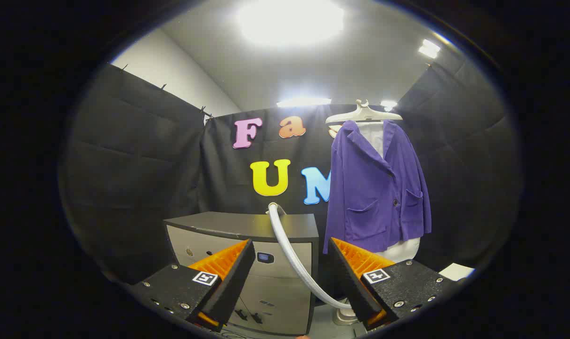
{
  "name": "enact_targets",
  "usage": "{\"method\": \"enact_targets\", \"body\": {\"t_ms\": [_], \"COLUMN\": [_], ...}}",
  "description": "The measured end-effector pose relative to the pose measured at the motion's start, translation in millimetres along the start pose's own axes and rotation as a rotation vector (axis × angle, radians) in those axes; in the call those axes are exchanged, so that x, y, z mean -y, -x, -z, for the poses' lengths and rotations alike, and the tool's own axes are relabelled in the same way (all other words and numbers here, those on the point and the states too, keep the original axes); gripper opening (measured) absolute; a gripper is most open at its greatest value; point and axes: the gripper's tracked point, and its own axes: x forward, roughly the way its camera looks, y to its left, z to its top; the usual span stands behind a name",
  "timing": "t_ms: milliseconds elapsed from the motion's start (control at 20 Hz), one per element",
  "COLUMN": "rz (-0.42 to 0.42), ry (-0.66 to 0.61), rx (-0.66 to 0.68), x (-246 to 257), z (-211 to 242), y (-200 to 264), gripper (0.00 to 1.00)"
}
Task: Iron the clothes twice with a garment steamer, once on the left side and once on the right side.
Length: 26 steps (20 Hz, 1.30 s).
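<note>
A purple jacket (377,188) hangs on a pale hanger (363,113) over a white form, beyond my right finger and above it. A whitish steamer hose (294,259) rises behind the grey cabinet (247,226) and curves down between my fingers to a pale base (344,316) on the floor by the right finger. My gripper (290,242) is open, with the hose passing through the gap at a distance and nothing touching either finger. The steamer's head is hidden from me.
The grey cabinet with drawers stands straight ahead, just beyond my fingers. Black cloth walls close the booth on the left, back and right. A white sheet (457,271) lies low at the right.
</note>
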Motion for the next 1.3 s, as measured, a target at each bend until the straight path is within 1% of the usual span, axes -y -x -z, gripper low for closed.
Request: {"method": "enact_targets", "body": {"t_ms": [1050, 1300], "rz": [0.015, 0.009], "ry": [-0.004, -0.008], "rx": [-0.003, 0.002], "x": [0.8, -1.1], "z": [-2.1, -18.2], "y": [2.4, -0.9], "gripper": [0.96, 0.95]}}
